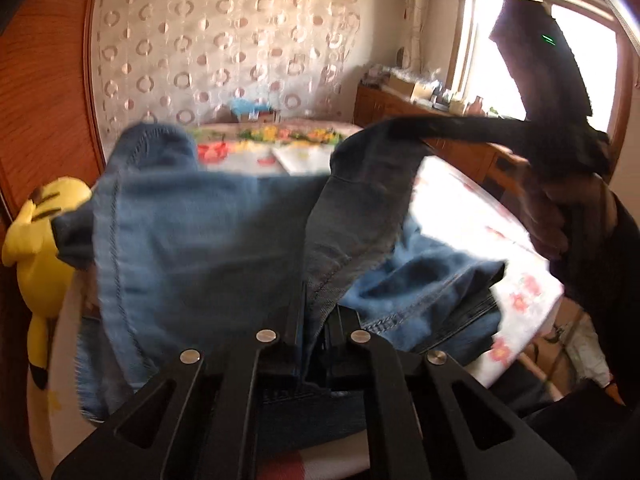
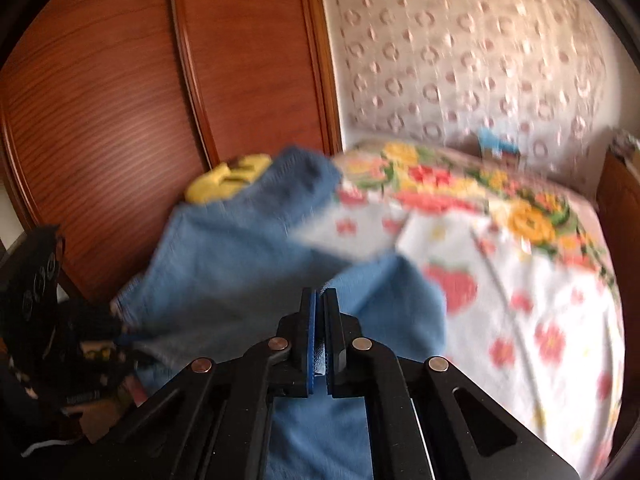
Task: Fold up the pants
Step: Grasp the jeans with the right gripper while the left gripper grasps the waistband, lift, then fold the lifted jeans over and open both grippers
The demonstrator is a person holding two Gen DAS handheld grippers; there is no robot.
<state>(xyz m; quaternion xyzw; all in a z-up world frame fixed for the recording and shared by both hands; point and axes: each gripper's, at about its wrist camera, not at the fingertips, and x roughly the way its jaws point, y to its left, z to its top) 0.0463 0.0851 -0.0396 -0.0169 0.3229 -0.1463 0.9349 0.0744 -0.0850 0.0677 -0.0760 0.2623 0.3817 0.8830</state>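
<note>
The blue denim pants (image 1: 208, 240) hang lifted above the bed, blurred. My left gripper (image 1: 318, 316) is shut on a fold of the denim near a seam. In the left wrist view, the right gripper (image 1: 400, 130) pinches another raised edge of the pants at upper right, with a hand (image 1: 556, 216) behind it. From the right wrist view, my right gripper (image 2: 320, 304) is shut, with blue fabric of the pants (image 2: 240, 264) caught between its pads. The left gripper (image 2: 120, 334) shows at the left edge, gripping the pants' far side.
A bed with a floral cover (image 2: 520, 280) lies below. A yellow plush toy (image 1: 40, 232) leans against the wooden wardrobe (image 2: 120, 100) on the left. A wooden cabinet (image 1: 400, 108) with clutter stands under the bright window (image 1: 500, 60).
</note>
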